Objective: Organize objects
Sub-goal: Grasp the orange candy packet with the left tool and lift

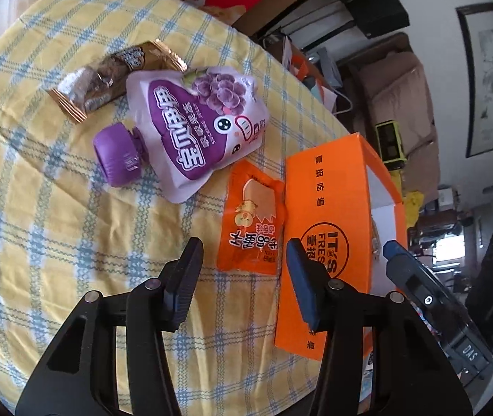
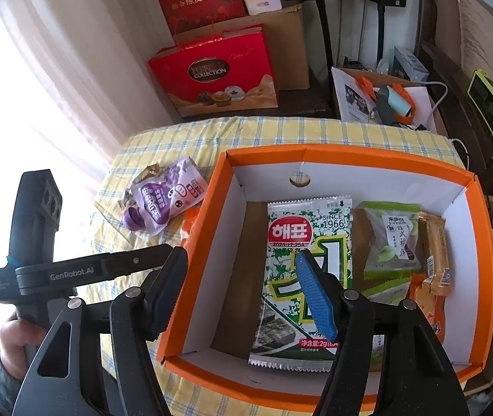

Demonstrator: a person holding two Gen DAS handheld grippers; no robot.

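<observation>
We see L gripper [image 1: 244,254] jaws apart, empty, over the orange snack packet [image 1: 251,223] beside orange box [image 1: 326,208]. R gripper [image 2: 239,260] jaws apart, straddling the box wall; seaweed pack [image 2: 302,277] lies inside. Purple pouch [image 1: 194,128] on tablecloth [image 1: 55,208].

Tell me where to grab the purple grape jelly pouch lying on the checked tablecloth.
Grip the purple grape jelly pouch at its round purple screw cap, coming from above: the cap stands proud of the checked tablecloth, while the pouch body lies flat.

Orange box [image 2: 319,159] open; purple pouch [image 1: 197,128], orange packet [image 1: 251,222] beside.
</observation>
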